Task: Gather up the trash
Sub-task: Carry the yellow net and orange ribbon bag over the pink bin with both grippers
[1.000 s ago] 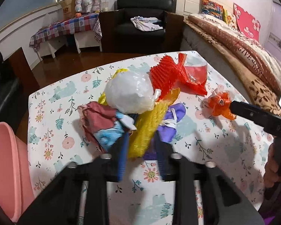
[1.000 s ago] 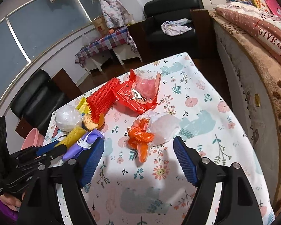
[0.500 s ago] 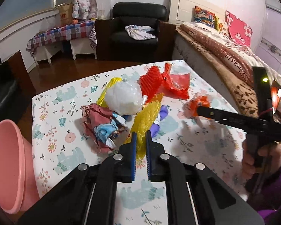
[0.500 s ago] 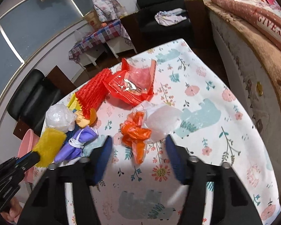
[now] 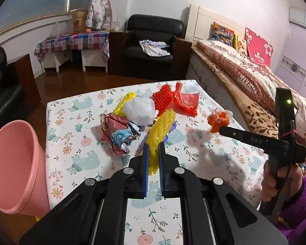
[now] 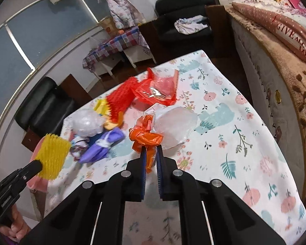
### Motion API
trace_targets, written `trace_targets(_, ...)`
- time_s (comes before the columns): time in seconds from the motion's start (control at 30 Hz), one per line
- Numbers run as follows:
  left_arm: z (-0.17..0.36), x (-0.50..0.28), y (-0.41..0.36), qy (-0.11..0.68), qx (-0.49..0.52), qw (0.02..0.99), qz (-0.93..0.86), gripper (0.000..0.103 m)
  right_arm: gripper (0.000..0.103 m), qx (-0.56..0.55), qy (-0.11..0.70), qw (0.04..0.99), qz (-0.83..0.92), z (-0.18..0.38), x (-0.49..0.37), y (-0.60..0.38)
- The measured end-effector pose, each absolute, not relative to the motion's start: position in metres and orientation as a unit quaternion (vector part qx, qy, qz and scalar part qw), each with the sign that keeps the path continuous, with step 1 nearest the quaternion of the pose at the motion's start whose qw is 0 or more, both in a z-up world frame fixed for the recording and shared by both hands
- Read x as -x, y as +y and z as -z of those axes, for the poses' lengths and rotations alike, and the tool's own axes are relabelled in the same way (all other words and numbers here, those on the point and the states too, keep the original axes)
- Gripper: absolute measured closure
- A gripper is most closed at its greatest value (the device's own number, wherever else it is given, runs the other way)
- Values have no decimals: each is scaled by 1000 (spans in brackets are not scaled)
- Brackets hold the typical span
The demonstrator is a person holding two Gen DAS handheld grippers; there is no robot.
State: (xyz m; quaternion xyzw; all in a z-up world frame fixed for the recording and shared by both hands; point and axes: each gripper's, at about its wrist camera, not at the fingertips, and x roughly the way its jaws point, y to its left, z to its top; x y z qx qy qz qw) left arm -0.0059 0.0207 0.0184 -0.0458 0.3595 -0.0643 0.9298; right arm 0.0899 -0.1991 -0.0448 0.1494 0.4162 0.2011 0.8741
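My left gripper point(image 5: 153, 149) is shut on a yellow foam net point(image 5: 161, 128) and holds it above the table; the net also shows in the right wrist view point(image 6: 53, 159). My right gripper point(image 6: 151, 157) is shut on an orange plastic bag point(image 6: 145, 137) tied to a clear bag point(image 6: 173, 123); the orange bag shows in the left wrist view point(image 5: 218, 120). On the floral tablecloth point(image 5: 83, 134) lie a crumpled red and blue wrapper point(image 5: 116, 132), a white plastic bag point(image 5: 139, 110), a red foam net point(image 5: 163, 100), a red plastic bag point(image 5: 186, 102) and a purple bag point(image 6: 104, 145).
A pink bin point(image 5: 12, 163) stands at the table's left edge. A bed point(image 5: 255, 85) runs along the right side. A black armchair point(image 5: 151, 45) and a checked side table point(image 5: 71, 40) stand at the back. Another black chair point(image 6: 42, 110) is at the left.
My left gripper shut on the yellow foam net and lifted it back from the pile. My right gripper closed on the orange bag.
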Motion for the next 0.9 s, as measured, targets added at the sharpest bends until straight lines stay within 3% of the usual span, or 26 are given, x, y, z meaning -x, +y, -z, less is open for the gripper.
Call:
trace_targets(0.5,-52,72,52,294,74,953,21,95,94,-97,366,881,-282,-16,-13,-146)
trace_targets(0.9,-66,104,100,271,86,957,-61,95,94,-60,361,850,-378,-42,2,-73)
